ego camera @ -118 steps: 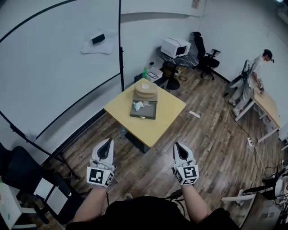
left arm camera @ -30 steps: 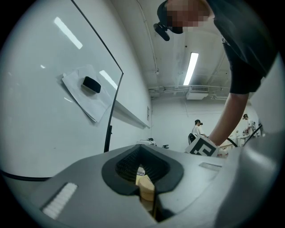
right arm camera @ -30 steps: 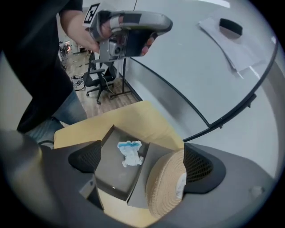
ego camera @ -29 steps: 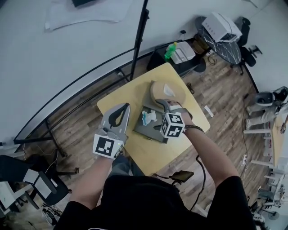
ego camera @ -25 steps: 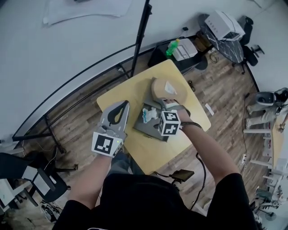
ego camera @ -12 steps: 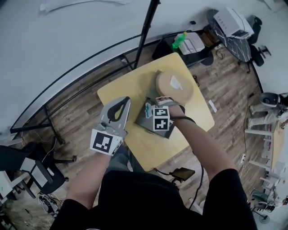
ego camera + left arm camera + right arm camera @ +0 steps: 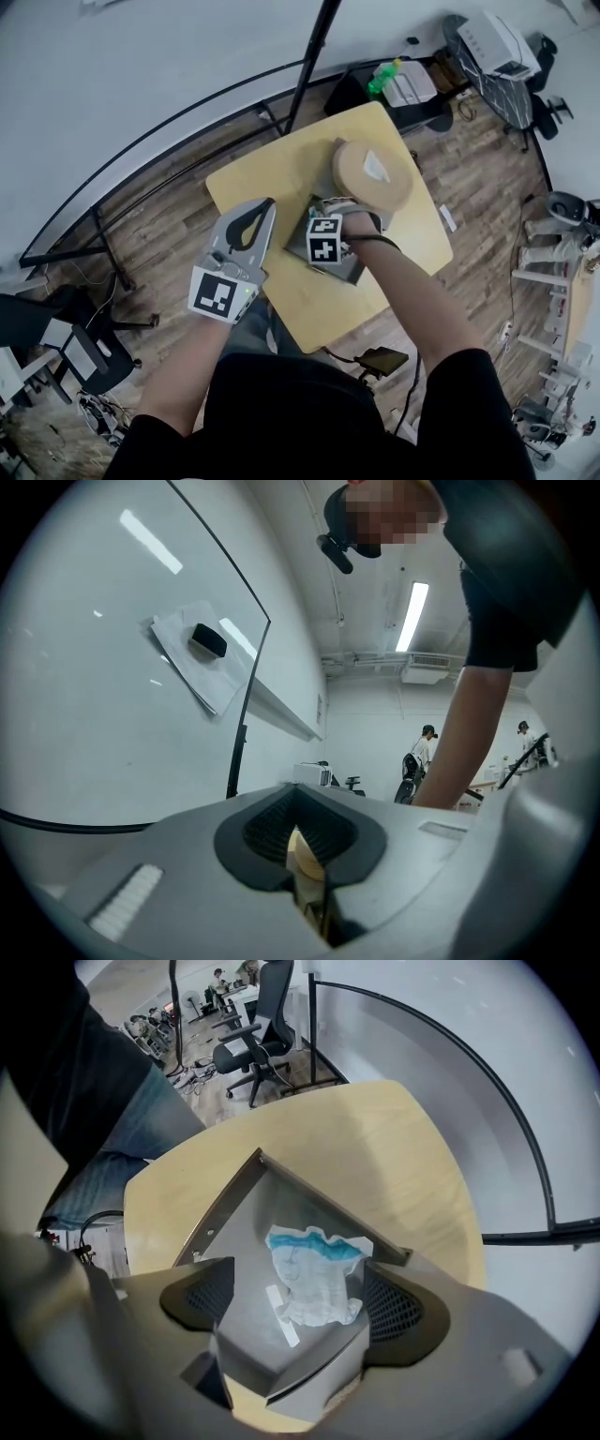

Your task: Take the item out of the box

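Two jaws of the right gripper (image 7: 298, 1305) stand moderately apart and point straight down into the open grey box (image 7: 230, 1206) on the yellow table (image 7: 375, 1138). They have just been closing. The crumpled white-and-blue item (image 7: 317, 1277) lies on the box floor between them, closer to one pad than the other, and neither pad visibly presses it. The left gripper (image 7: 302, 850) is held level to the left of the box, its jaws together with nothing in them. A round tan disc (image 7: 372, 173) sits at the box's far side.
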`<control>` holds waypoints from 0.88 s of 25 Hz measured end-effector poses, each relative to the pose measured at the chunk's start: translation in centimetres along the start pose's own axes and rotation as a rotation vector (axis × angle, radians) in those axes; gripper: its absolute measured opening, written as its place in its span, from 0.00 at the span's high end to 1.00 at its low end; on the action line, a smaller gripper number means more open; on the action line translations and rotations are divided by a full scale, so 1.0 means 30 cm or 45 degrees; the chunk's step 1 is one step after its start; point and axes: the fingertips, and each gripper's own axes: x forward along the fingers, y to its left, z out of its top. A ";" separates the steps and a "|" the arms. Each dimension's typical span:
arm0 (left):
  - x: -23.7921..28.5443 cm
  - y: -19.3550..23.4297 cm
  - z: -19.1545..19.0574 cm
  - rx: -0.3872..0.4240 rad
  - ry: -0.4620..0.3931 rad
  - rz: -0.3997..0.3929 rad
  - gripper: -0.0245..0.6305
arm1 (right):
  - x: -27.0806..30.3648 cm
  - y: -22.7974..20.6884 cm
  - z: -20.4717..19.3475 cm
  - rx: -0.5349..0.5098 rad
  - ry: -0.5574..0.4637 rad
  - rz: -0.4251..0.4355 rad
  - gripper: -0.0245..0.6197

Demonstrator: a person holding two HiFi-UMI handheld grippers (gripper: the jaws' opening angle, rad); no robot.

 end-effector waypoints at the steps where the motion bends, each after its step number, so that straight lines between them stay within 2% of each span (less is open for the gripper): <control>1: 0.000 -0.001 -0.001 0.000 -0.001 0.000 0.96 | 0.007 0.001 -0.004 0.003 0.012 0.002 0.29; 4: 0.002 -0.007 -0.005 -0.006 -0.001 -0.001 0.96 | 0.022 0.001 -0.017 0.000 0.038 -0.008 0.37; 5: 0.001 -0.007 -0.008 -0.011 0.001 -0.002 0.96 | 0.024 0.002 -0.021 -0.003 0.046 -0.013 0.44; 6: 0.000 -0.007 -0.010 -0.016 0.004 -0.003 0.96 | 0.025 0.003 -0.024 -0.003 0.055 -0.016 0.58; 11: -0.022 -0.013 -0.019 -0.019 0.008 -0.004 0.96 | 0.027 0.020 -0.029 0.041 0.064 -0.005 0.89; 17: -0.027 -0.019 -0.003 -0.026 -0.003 -0.003 0.96 | -0.009 0.038 -0.026 0.088 0.016 -0.006 0.91; 22: -0.021 -0.035 0.032 -0.017 -0.039 -0.021 0.96 | -0.121 0.009 -0.033 0.137 -0.043 -0.062 0.91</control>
